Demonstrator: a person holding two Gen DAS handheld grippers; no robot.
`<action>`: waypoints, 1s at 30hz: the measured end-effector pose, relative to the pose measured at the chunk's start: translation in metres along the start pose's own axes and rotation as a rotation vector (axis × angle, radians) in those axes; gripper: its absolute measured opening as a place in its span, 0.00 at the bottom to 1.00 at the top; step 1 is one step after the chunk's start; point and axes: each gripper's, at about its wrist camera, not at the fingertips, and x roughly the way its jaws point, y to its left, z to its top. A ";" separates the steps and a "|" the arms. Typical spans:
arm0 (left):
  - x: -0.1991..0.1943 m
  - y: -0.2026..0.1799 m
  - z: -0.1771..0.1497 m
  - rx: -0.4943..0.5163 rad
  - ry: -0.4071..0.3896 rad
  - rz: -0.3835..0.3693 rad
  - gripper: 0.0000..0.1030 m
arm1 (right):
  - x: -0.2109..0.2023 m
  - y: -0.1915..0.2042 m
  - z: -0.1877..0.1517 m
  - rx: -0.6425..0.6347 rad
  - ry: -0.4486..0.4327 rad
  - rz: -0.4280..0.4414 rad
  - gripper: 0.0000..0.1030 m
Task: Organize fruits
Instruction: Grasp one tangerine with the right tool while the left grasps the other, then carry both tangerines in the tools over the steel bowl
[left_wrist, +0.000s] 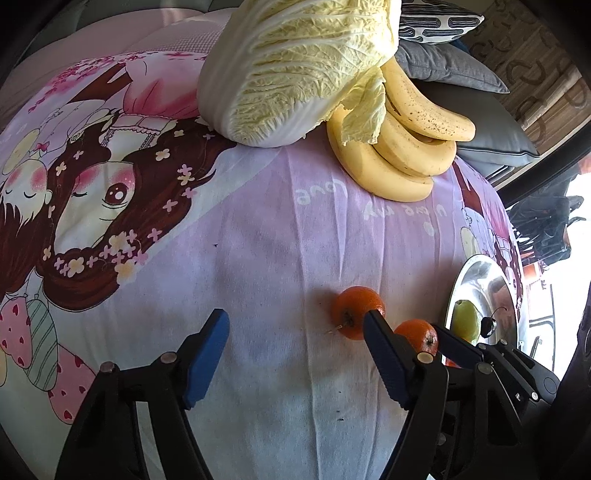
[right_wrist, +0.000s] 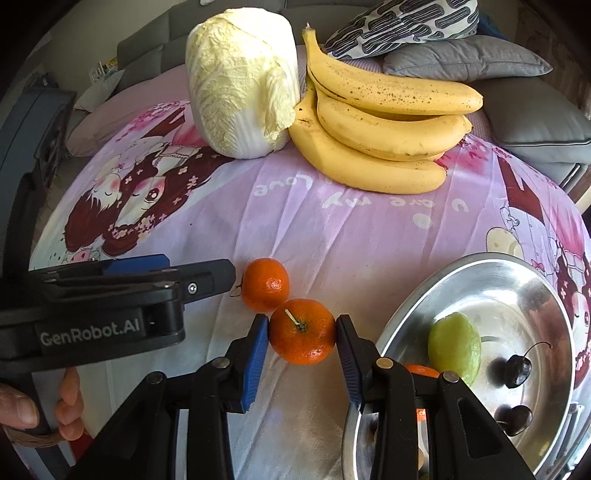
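Two tangerines lie on the pink cartoon cloth. My right gripper (right_wrist: 302, 332) is shut on the near tangerine (right_wrist: 302, 336), its blue pads touching both sides, low over the cloth. The far tangerine (right_wrist: 265, 284) touches it behind; it also shows in the left wrist view (left_wrist: 356, 312). My left gripper (left_wrist: 295, 332) is open and empty just left of the tangerines, and appears in the right wrist view (right_wrist: 207, 280). A steel bowl (right_wrist: 524, 280) at the right holds a green fruit (right_wrist: 456, 345), two dark cherries (right_wrist: 517, 367) and an orange piece.
A bunch of bananas (right_wrist: 384, 136) and a napa cabbage (right_wrist: 240, 85) sit at the back of the cloth. Grey and patterned cushions (right_wrist: 465, 59) lie behind them. A hand (right_wrist: 22, 410) holds the left gripper at the lower left.
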 end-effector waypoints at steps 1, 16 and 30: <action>0.001 -0.001 0.000 0.003 0.000 -0.004 0.73 | -0.002 -0.001 0.000 0.005 -0.005 -0.001 0.39; 0.018 -0.023 0.002 0.045 0.025 -0.046 0.59 | -0.012 -0.021 -0.008 0.062 -0.019 0.002 0.39; 0.037 -0.046 0.001 0.101 0.064 -0.078 0.44 | -0.018 -0.024 -0.009 0.078 -0.034 0.018 0.39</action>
